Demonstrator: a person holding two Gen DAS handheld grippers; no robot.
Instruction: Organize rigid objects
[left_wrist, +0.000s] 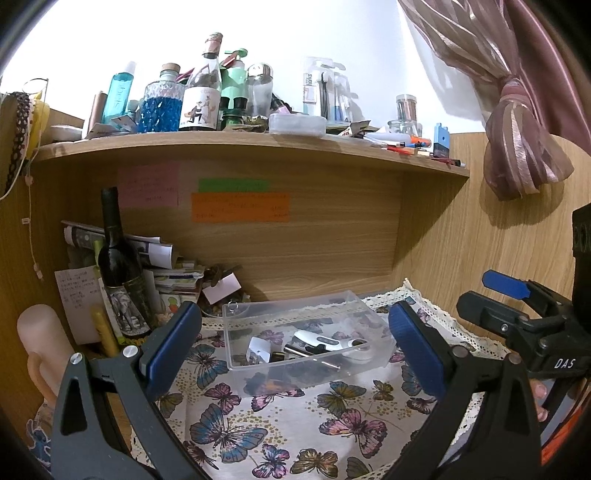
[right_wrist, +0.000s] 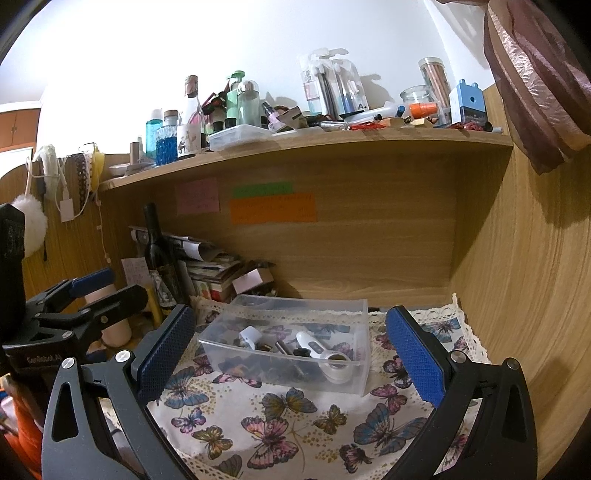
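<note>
A clear plastic box (left_wrist: 258, 314) stands on the butterfly cloth (left_wrist: 273, 424) under the wooden shelf; it also shows in the right wrist view (right_wrist: 354, 317). Inside lie a white handled tool (left_wrist: 332, 341), a small white piece (left_wrist: 257, 349) and dark metal bits (left_wrist: 295, 352). My left gripper (left_wrist: 295, 349) is open and empty, just in front of the box. My right gripper (right_wrist: 291, 350) is open and empty, also in front of the box. Each gripper shows at the edge of the other's view.
A dark wine bottle (left_wrist: 120, 258) and stacked papers (left_wrist: 162, 258) stand at the back left. The shelf (left_wrist: 258, 146) above carries several bottles, jars and pens. A wooden side wall (right_wrist: 528, 277) closes the right. A pink curtain (left_wrist: 517, 110) hangs at upper right.
</note>
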